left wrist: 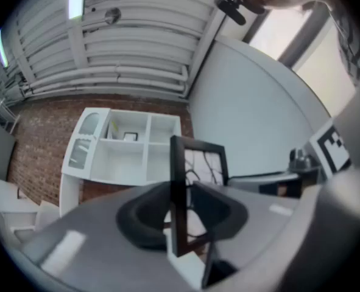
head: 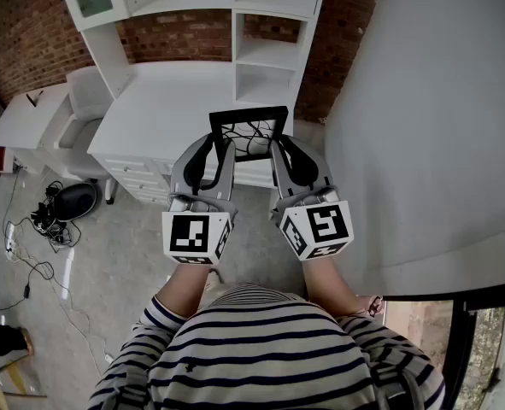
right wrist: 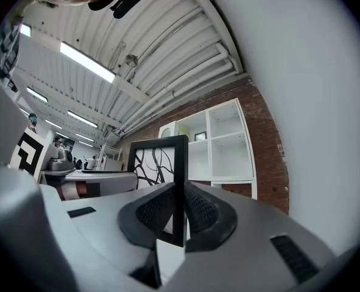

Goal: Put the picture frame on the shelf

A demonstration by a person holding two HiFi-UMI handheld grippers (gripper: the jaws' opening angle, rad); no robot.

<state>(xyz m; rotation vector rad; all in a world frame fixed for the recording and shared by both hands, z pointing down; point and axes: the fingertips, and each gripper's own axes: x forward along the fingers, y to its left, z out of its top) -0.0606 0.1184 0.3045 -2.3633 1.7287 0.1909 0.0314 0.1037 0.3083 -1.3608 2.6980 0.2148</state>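
The fingers [left wrist: 144,216] of your left gripper [head: 215,154] are closed on the left side bar of the picture frame [head: 249,133], the dark pads pressing it from both faces. They stand fairly wide only because the bar fills the gap between them. The fingers [right wrist: 153,215] of your right gripper [head: 289,157] are clamped the same way on the right side bar. With one grip on each side the frame cannot swing or twist, and its branch-patterned print stays upright and facing you. The frame rests on nothing. It is carried in the air between the two grippers, which tilt slightly upward, and in the head view it shows over the front edge of the white desk [head: 162,109], toward the right corner. The shelf [head: 273,54] stands along the desk's back edge against the brick wall [head: 30,32], with its open compartments facing you. The frame has not reached any of them, so the carry toward the shelf looks to be the step in hand. Keep both grips level with each other, or the frame may rack between them.
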